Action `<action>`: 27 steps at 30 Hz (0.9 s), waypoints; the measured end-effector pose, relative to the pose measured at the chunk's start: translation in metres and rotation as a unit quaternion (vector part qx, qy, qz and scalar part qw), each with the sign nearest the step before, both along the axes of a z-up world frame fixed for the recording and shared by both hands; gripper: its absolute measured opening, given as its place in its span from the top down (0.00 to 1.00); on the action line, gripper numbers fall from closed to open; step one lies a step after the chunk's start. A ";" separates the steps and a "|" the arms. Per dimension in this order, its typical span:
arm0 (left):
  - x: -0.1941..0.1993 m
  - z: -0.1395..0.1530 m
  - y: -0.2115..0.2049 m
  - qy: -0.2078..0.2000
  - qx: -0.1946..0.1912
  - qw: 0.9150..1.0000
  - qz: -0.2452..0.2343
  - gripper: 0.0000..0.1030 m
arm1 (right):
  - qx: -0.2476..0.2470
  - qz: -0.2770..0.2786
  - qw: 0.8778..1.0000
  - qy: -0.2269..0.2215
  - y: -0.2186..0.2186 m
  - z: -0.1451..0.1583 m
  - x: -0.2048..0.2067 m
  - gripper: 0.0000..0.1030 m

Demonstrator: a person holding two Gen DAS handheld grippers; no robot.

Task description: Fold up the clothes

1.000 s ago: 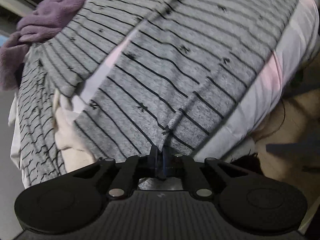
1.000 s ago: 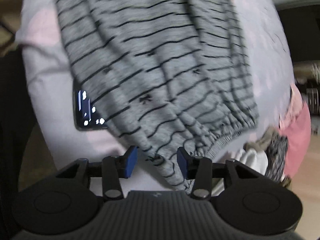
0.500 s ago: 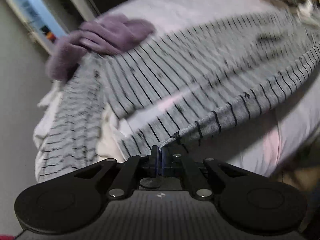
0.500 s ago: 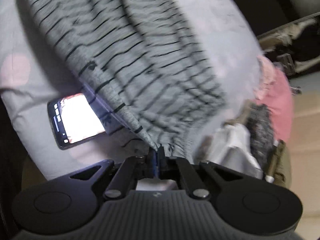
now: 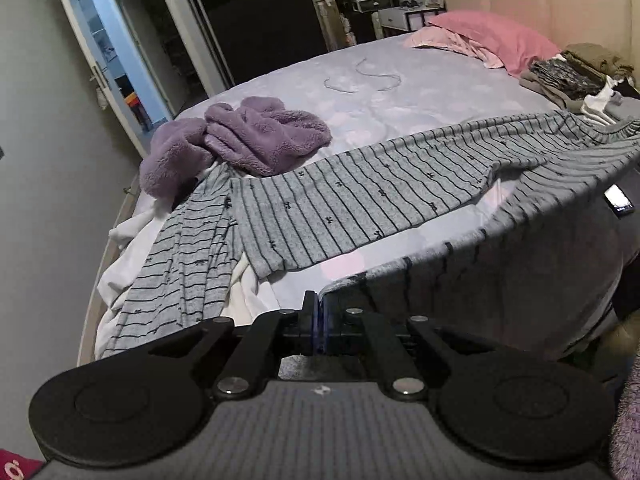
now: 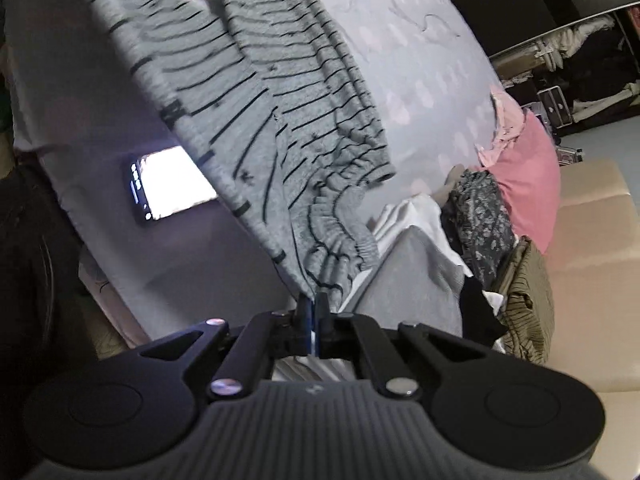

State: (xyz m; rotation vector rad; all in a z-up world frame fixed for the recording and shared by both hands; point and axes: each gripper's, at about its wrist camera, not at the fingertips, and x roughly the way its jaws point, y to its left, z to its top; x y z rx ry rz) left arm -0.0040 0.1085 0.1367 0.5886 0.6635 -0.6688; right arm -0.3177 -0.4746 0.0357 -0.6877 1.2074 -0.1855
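Observation:
Grey pyjama trousers with thin black stripes [image 5: 360, 204] stretch across the bed. One leg lies flat on the sheet; the near edge is lifted off it. My left gripper [image 5: 320, 304] is shut on the hem of the raised leg. In the right wrist view the same striped trousers [image 6: 256, 92] hang up from the bed, and my right gripper [image 6: 312, 304] is shut on the gathered elastic waistband [image 6: 340, 232]. A second striped grey garment [image 5: 184, 264] lies crumpled at the bed's left edge.
A purple fleece garment [image 5: 244, 140] is heaped on the lilac sheet [image 5: 400, 96]. A lit phone [image 6: 172, 184] lies on the bed near the edge. Folded clothes [image 6: 484, 220] are stacked by a pink pillow [image 5: 492, 36] and the beige headboard [image 5: 540, 4]. A wardrobe and doorway stand behind.
The right gripper closed on the waistband. Both grippers rose and rolled, lifting the near edge of the trousers off the bed, so more of the room now shows.

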 end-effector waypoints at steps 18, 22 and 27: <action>0.181 -0.017 -0.104 -0.042 0.056 0.994 0.081 1.00 | -0.036 -0.081 0.982 -0.165 -0.058 0.014 0.172 1.00; 0.241 -0.027 -0.147 -0.048 0.077 0.993 0.080 1.00 | -0.049 -0.095 0.982 -0.155 -0.079 0.004 0.227 1.00; 0.317 -0.075 -0.209 -0.034 0.118 0.989 0.079 1.00 | -0.054 -0.130 0.983 -0.117 -0.111 -0.035 0.301 1.00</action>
